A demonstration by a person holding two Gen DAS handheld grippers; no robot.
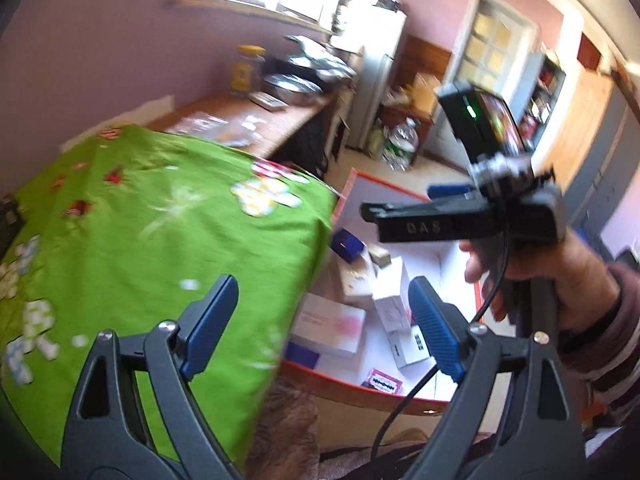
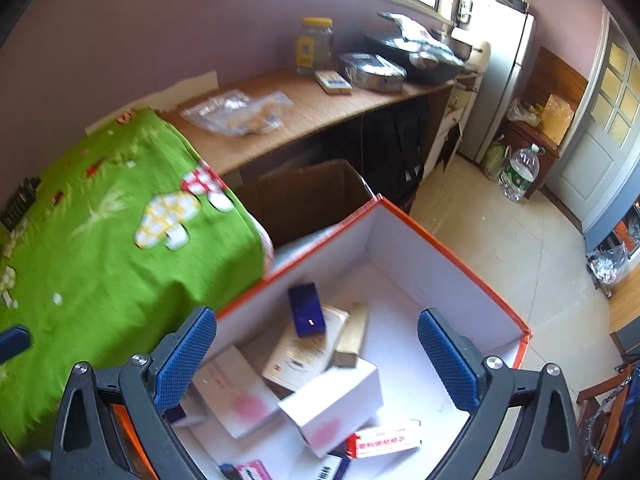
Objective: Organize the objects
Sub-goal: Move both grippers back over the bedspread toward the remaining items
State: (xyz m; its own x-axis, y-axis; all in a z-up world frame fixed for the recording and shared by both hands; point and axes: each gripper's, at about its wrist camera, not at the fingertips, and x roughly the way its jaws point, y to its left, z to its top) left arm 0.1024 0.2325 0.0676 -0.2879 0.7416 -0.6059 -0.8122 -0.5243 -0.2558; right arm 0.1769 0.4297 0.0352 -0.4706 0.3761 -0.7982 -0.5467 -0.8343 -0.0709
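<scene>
Boxes (image 2: pixel 332 404) are the job: small cartons piled loose in the orange-rimmed bin (image 2: pixel 460 256) on the floor, right beside the green cloth (image 2: pixel 120 248) covering the table. In the right wrist view I see a dark blue box (image 2: pixel 306 310) lying atop the pile, a tan one (image 2: pixel 352 336) next to it, white cartons w/ pink marks under, and a red-and-white pack (image 2: pixel 384 438) near the front.

Step in hand, my guess: drop-off is done and I'm between items. My left claw (image 1: pixel 320 324) is spread wide w/ nothing between the pads; it sits over the table edge, half over cloth, half over bin. My right claw (image 2: pixel 326 360) is also spread, empty, hanging directly above the pile.

Next move, as I judge it: go get another item. Small white bits (image 1: pixel 36 320) show at the cloth's left side, too blurred to ID. If those are next, I'd swing the left claw over there, tilt down, line pads either side of one, then pinch.

Pose: both claws angle downward, right one steeper, nearly looking into the bin. In the left view my right hand (image 1: pixel 560 280) grips its handle, striped sleeve (image 1: pixel 616 344) at the frame's right edge, cable (image 1: pixel 420 392) dangling below. Left view is smeared, so details there are rough.
</scene>
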